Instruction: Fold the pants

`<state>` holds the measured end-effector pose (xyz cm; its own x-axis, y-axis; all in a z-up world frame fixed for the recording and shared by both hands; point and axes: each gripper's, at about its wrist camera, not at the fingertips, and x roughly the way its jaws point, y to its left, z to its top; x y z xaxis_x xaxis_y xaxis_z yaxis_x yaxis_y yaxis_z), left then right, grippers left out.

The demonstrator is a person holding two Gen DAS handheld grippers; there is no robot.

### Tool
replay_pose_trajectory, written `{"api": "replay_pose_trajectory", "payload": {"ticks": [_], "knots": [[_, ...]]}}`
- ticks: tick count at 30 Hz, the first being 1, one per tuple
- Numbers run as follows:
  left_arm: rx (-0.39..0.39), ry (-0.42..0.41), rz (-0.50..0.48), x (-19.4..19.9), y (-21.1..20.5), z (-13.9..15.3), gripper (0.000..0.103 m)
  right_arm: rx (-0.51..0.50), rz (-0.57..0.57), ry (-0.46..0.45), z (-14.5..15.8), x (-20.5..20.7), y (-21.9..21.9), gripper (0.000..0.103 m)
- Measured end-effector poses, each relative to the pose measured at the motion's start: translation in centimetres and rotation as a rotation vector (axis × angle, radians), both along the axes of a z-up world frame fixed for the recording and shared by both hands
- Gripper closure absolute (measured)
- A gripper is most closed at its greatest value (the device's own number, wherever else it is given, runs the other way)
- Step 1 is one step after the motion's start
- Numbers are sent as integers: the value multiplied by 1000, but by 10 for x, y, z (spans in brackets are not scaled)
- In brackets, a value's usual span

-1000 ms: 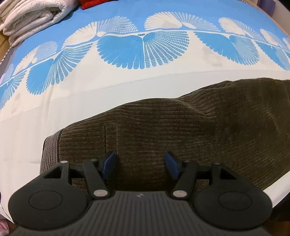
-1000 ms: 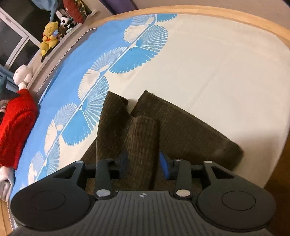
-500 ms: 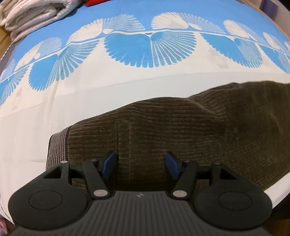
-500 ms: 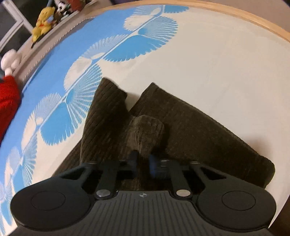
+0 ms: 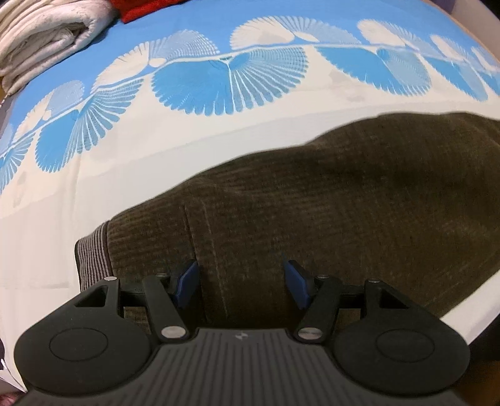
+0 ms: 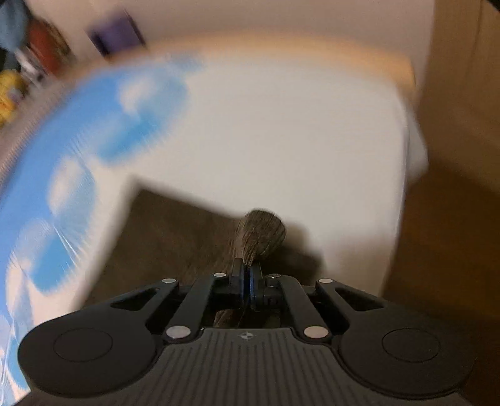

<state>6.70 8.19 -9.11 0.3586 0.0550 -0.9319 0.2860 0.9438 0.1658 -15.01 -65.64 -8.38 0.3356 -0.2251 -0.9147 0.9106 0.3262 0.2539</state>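
The pants (image 5: 312,218) are spread across a bed sheet (image 5: 125,175), a dark olive-brown corduroy garment whose fine ribs are seen running along its length. At the far left of the left wrist view a folded white quilt (image 5: 47,34), puffy and stitched in channels, is piled at the edge of the bed, with a scrap of red fabric (image 5: 147,9) beside it. The sheet is cream near the garment and bright blue beyond, and a band of fan-shaped, shell-like motifs is printed where the two colours meet. The striped elastic waistband (image 5: 92,256) is found at the left end of the pants, with a vertical seam just to its right. The left gripper (image 5: 240,281) is held over this waist area with its blue-padded fingers (image 5: 187,281) set wide apart — nothing is clamped between them, and whether the pads touch the cloth cannot be told.

In the right wrist view most of the scene is smeared by motion blur. The blue and cream sheet (image 6: 265,140) is made out at left and centre, and blurred coloured objects are seen on a ledge at the upper left. The right gripper (image 6: 247,274) is closed tightly on a bunch of the corduroy, which bulges in a rounded, ribbed knob (image 6: 261,235) just past the fingertips — the rest of the garment lies flat and dark below it. At the right, the sheet's corner is bordered by brown wood (image 6: 453,187).
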Motion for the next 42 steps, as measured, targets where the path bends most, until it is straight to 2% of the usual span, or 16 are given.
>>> {"api": "replay_pose_trajectory", "payload": {"ticks": [2,6,9,15,18,22,26,28,29,30,33,35,37,39,40,42], "knots": [[0,6,11,-2,5,-1,36,42,-51,-11,-10,-8,-7,99],[-12,4,32,-5,18,1,36,-75,-31,-2,6,-6,-2,92],[-54,-12,128,-2,47,9,36,-121,-2,-7,15,0,6,86],[-222,-58,434,-8,140,29,36,-56,29,53,5,18,7,79],[-203,-44,502,-14,164,26,36,35,-39,73,-12,11,-2,79],[-282,8,487,-13,164,18,36,77,-86,44,-22,5,-9,79],[-155,38,371,-7,137,8,38,78,-81,38,-26,10,-9,76],[-128,21,357,-11,134,10,74,86,-67,43,-29,12,-8,77],[-122,2,348,-12,135,15,78,82,-58,48,-29,13,-7,84],[-132,-28,342,-16,135,22,87,69,-50,57,-28,14,-7,100],[-182,-217,421,-31,150,64,92,-20,-58,23,-10,10,-8,103],[-167,-198,402,-36,154,66,92,-174,-46,11,16,8,-5,103],[-95,-72,359,-33,148,43,87,-218,-10,10,23,7,-6,103],[79,-26,293,-32,133,27,76,-134,19,92,5,9,-11,103],[143,-57,281,-32,127,29,55,-84,5,117,-5,7,-13,103],[170,-166,289,-34,120,44,54,-19,-40,60,-9,2,-16,103]]}}
